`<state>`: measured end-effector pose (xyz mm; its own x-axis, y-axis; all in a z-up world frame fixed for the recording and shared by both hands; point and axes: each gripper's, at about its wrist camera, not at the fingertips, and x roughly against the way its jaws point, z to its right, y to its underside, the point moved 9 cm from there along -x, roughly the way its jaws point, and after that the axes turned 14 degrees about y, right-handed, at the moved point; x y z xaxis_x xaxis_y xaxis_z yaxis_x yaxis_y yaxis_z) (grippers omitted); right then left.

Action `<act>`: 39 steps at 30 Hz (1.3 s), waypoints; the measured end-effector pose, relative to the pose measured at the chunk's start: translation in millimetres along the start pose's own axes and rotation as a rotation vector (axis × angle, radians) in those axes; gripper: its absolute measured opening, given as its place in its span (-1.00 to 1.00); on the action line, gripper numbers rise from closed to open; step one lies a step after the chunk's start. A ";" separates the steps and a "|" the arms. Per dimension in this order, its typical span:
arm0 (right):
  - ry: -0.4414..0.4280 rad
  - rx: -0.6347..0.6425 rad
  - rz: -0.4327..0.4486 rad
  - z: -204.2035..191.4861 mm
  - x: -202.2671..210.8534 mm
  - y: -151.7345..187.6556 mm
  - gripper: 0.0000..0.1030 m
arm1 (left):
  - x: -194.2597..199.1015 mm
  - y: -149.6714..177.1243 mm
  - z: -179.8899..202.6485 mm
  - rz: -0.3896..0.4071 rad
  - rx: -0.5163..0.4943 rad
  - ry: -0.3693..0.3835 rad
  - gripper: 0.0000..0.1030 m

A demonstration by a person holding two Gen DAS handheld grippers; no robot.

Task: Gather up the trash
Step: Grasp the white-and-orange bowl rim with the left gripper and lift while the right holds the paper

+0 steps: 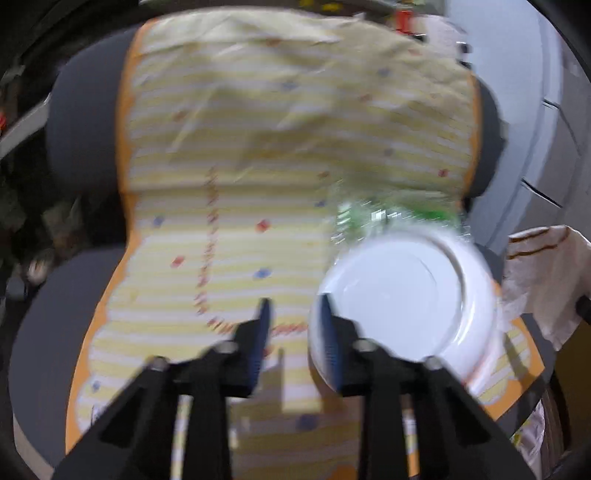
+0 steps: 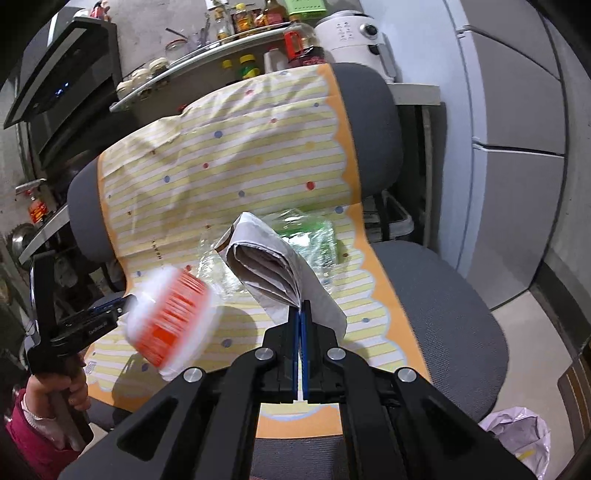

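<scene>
A: Left gripper pinches the bowl rim at lower left; right gripper clamps the paper, centre frame.

B: Thin rim grip (blurry too), so the bowl could slip and drop.

Home kitchen: fridge, condiment bottles, air fryer

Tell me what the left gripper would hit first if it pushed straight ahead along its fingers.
Probably the striped cloth covering the chair seat. The left gripper already holds the white cup's rim, and nothing else lies ahead, though blur makes depth uncertain.
</scene>
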<state>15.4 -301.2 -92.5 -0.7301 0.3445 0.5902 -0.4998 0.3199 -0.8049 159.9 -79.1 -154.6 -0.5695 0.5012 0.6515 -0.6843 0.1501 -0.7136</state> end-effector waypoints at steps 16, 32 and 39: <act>-0.079 0.075 -0.032 -56.0 -7.3 5.7 -0.98 | 64.8 28.2 -121.9 -0.018 0.141 -0.201 -0.44; -0.090 0.148 -0.027 -94.2 -12.6 0.2 -0.97 | 106.2 -29.2 -213.2 0.164 0.252 -0.200 -0.31; -0.125 0.163 -0.024 -106.2 -5.3 5.9 -0.97 | 103.9 -3.3 -162.9 0.134 0.211 -0.113 -0.31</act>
<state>65.8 -207.4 -93.8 -0.7641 0.2227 0.6054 -0.5793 0.1759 -0.7959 177.1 111.3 -126.5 -0.7003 0.4046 0.5882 -0.6725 -0.0976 -0.7336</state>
